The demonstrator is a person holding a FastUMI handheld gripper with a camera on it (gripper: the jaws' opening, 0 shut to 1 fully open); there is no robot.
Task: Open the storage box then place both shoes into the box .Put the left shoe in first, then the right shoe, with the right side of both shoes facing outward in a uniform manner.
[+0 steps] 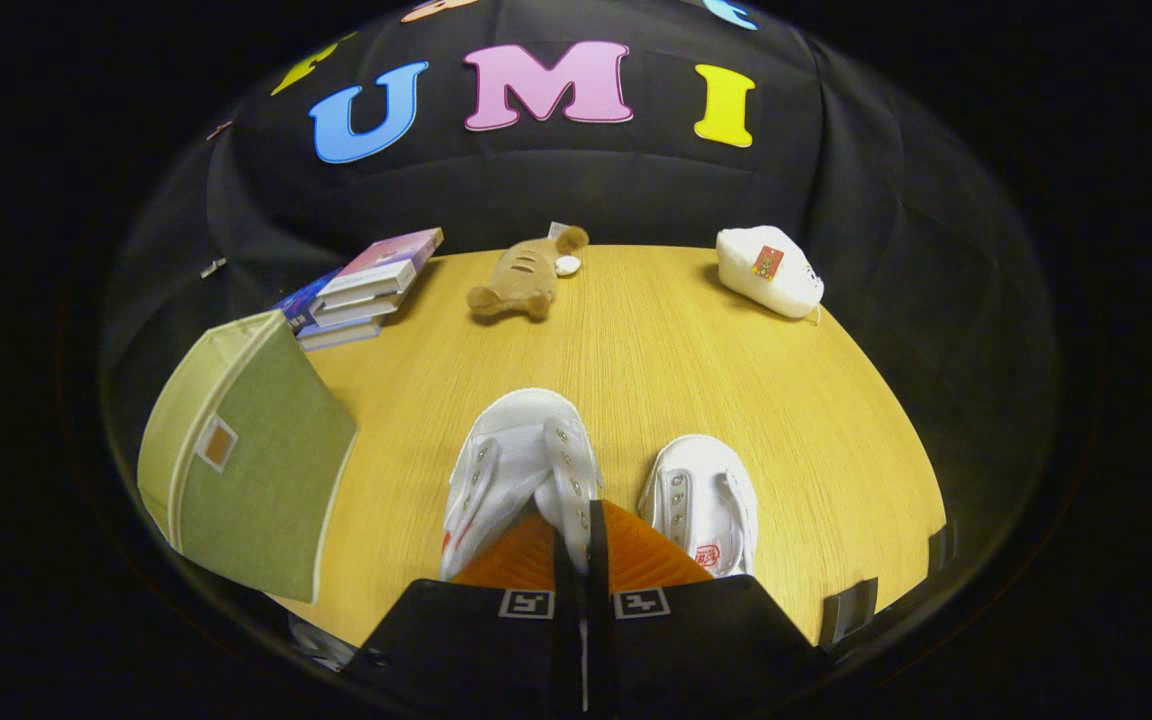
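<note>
The gripper (pixel 581 540) pinches the left shoe's (pixel 516 470) collar. The right shoe (pixel 706 500) waits at three o'clock; the green storage box (pixel 256 470) at nine. Neither shoe is boxed yet.

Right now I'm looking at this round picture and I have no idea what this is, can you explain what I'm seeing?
The camera rides on a hand-held gripper and looks forward along its two fingers. Those fingers are closed on the side wall of the left white shoe. The second white shoe stands beside it on the wooden table. To the side sits a green storage box, lid shut. Beyond lie stacked books, a plush toy and a white pouch.
</note>
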